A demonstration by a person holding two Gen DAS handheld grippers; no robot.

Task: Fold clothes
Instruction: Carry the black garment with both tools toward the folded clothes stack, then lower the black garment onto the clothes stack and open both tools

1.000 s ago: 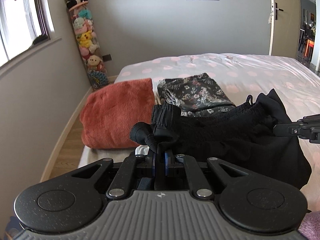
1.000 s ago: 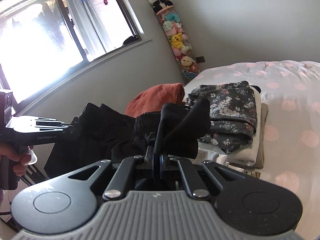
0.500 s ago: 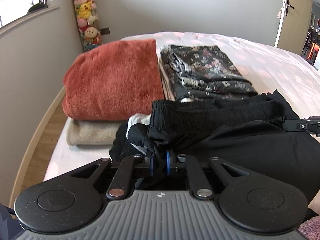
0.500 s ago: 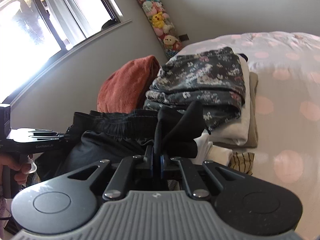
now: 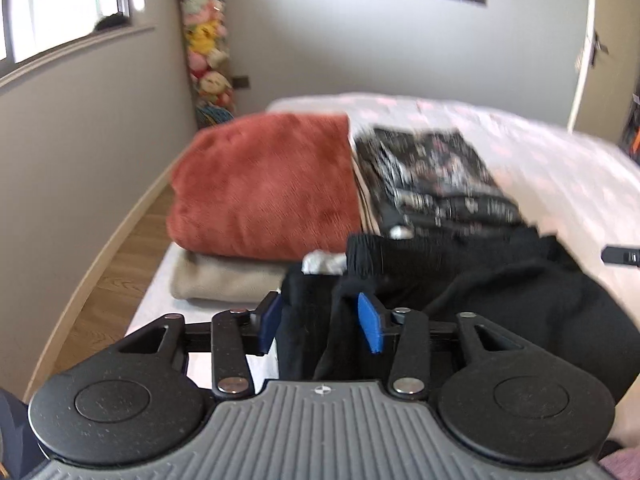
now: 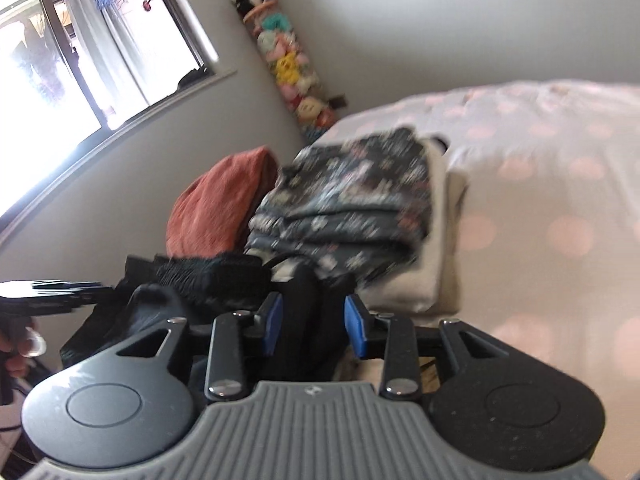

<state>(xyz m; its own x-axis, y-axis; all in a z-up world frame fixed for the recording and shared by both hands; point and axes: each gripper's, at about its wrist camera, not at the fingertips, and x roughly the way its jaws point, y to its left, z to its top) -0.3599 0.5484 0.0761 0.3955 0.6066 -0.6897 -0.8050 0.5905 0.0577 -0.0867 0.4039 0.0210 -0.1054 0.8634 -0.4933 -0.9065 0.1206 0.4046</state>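
Bed (image 5: 560, 168) carried folded stacks: rust fleece (image 5: 268, 188), floral garment (image 5: 432, 176). Black garment (image 5: 500, 292) lay bunched at near edge, elastic waistband ruffled on top. Left gripper (image 5: 320, 322) and right gripper (image 6: 313, 322) spread wide, cloth loose between blue pads.

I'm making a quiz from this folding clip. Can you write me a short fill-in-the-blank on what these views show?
1. Both the left claw and the right claw stand ____.
2. The black garment between their pads is colored ____.
3. The rust-red folded item rests on a ____ folded item.
4. The floral garment tops a stack on the ____.

Missing words: open; black; beige; bed
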